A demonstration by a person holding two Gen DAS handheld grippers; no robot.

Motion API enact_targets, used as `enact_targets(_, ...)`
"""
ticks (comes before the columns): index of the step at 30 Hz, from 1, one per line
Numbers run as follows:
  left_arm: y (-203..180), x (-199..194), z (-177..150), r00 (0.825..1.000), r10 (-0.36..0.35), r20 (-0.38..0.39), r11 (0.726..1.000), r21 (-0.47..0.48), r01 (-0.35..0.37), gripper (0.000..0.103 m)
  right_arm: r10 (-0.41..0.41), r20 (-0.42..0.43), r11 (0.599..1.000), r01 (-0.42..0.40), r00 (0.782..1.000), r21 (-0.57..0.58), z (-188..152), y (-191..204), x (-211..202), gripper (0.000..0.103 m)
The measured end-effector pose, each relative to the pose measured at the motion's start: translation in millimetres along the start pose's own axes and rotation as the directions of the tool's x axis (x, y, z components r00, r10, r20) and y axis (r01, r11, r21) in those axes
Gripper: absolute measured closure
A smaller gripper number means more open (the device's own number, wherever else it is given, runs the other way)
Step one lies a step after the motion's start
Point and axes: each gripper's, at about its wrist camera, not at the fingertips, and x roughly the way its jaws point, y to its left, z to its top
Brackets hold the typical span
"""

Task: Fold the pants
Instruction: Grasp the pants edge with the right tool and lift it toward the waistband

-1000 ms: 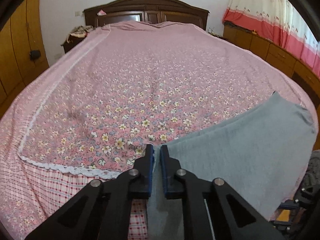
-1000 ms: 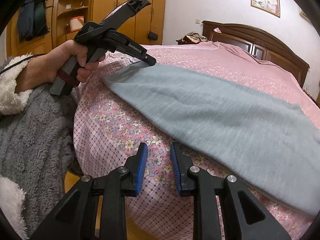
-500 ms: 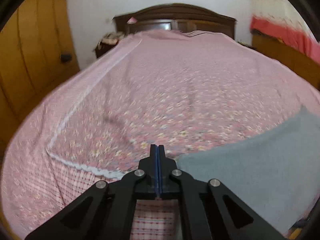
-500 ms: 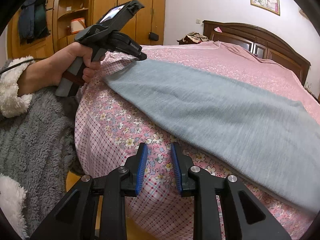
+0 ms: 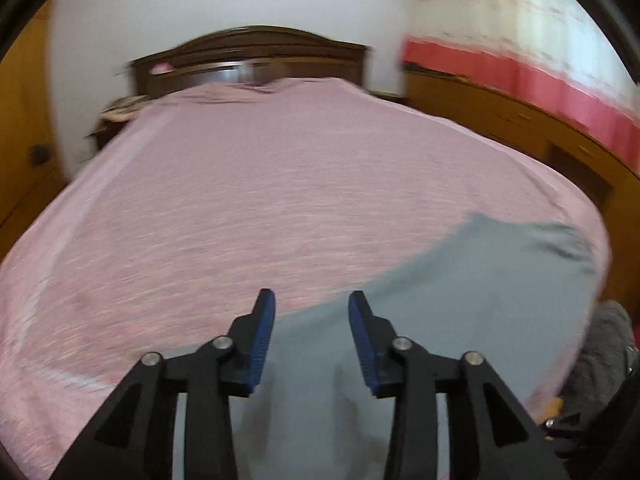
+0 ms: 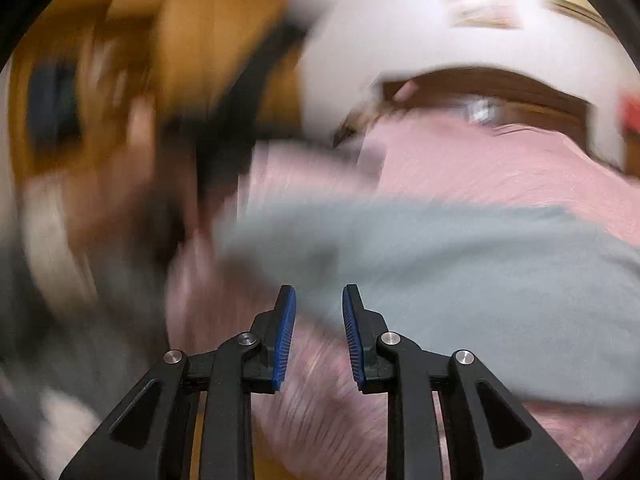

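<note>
**Left jaws let go over the grey pants**

The left gripper (image 5: 311, 312) is opening; a second ago its blue pads were nearly together at the corner of the grey pants (image 5: 460, 312), half a second ago they were pressed flat together, and now they stand spread with nothing pinched between them, the cloth lying below and beyond them; the pants stretch as a long grey band across the near edge of the pink bedspread (image 5: 260, 184), running off to the right of the left wrist view, with a small rumple at the far end; both views are smeared, so fine folds cannot be read. The right gripper (image 6: 319, 308) holds its fingers apart as before, a modest gap with nothing in it, hanging just off the near edge of the pants; the bedspread shows beneath it; to its left a dark blurred shape is likely the other tool and hand, too smeared to be sure.

Judged from this, the corner has been released and the cloth lies flat, lengthwise; the pants look laid out rather than folded small, so a fresh grasp at an end seems the next need.
</note>
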Motion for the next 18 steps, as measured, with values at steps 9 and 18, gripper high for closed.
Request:
enact_targets(9, -52, 71, -21, 0.97, 0.233, -0.069, 0.965, 0.143, -0.221, 0.066, -0.188, -0.074, 0.816, 0.198, 0.979, 0.543, -33, -173, -18, 0.103)
enact_targets(18, -13, 68, -33, 0.931, 0.356, -0.074, 0.934, 0.065, -0.352, 0.064, -0.245, -0.081, 0.816, 0.25, 0.966, 0.521, -23, -160, -28, 0.1)
